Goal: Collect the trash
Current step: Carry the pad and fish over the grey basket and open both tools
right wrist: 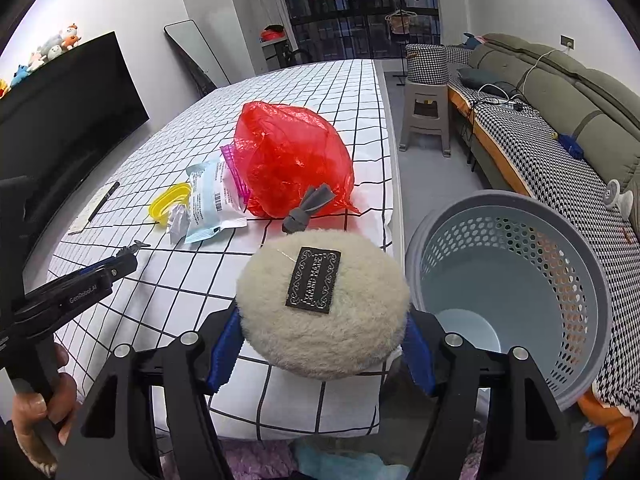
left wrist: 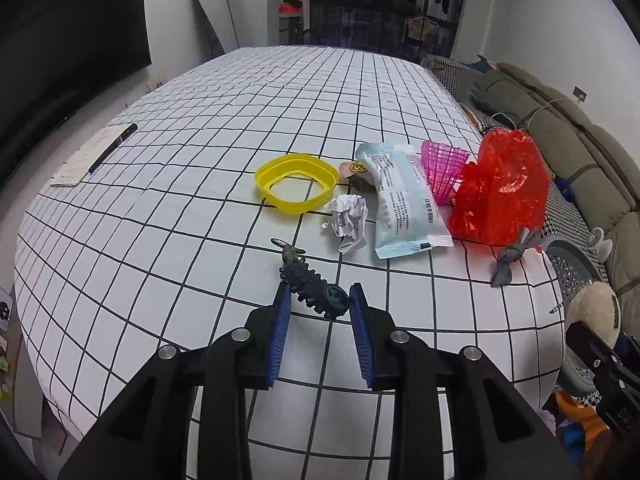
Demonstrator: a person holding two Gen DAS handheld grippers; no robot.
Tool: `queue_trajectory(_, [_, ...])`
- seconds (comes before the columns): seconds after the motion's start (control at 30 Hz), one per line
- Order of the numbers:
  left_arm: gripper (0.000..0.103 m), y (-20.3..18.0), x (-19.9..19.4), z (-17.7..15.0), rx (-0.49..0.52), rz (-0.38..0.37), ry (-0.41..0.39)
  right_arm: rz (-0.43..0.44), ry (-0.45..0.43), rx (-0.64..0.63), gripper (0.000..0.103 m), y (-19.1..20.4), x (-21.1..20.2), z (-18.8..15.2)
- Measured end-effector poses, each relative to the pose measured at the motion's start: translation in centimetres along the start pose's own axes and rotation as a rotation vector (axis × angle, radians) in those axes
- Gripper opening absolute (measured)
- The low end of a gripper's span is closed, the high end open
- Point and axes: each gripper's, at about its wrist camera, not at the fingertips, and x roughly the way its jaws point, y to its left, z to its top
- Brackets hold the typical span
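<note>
On the grid-patterned table [left wrist: 200,216] lie a dark spiky toy tail [left wrist: 310,280], a crumpled paper ball [left wrist: 349,216], a pale blue wrapper [left wrist: 404,200], a yellow ring [left wrist: 296,182], a pink mesh cup [left wrist: 442,168], a red plastic bag [left wrist: 500,188] and a grey bow [left wrist: 514,256]. My left gripper [left wrist: 320,300] is open, its fingers on either side of the tail's near end. My right gripper [right wrist: 322,340] is shut on a cream fluffy pouch [right wrist: 320,312] with a black label, held at the table's near right edge beside the grey perforated bin [right wrist: 516,292].
A paper sheet with a black pen [left wrist: 112,148] lies at the table's left. A sofa [right wrist: 560,128] with a checked cover runs along the right wall, with a grey stool [right wrist: 426,116] beyond the bin. A dark TV [right wrist: 68,108] stands left.
</note>
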Motion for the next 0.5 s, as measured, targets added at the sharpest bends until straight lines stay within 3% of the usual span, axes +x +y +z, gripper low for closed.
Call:
queue_trajectory(0.27, [0.030, -2.8, -1.8, 0.1, 0.060, -0.042, -0.041, -0.026, -0.018, 0.040, 0.066, -2.2, -1.5, -0.5])
queue_trajectory(0.5, [0.030, -7.4, -3.1, 0.1, 0.145, -0.130, -0.064, -0.072, -0.036, 0.095, 0.066, -5.8, -3.1, -0.9])
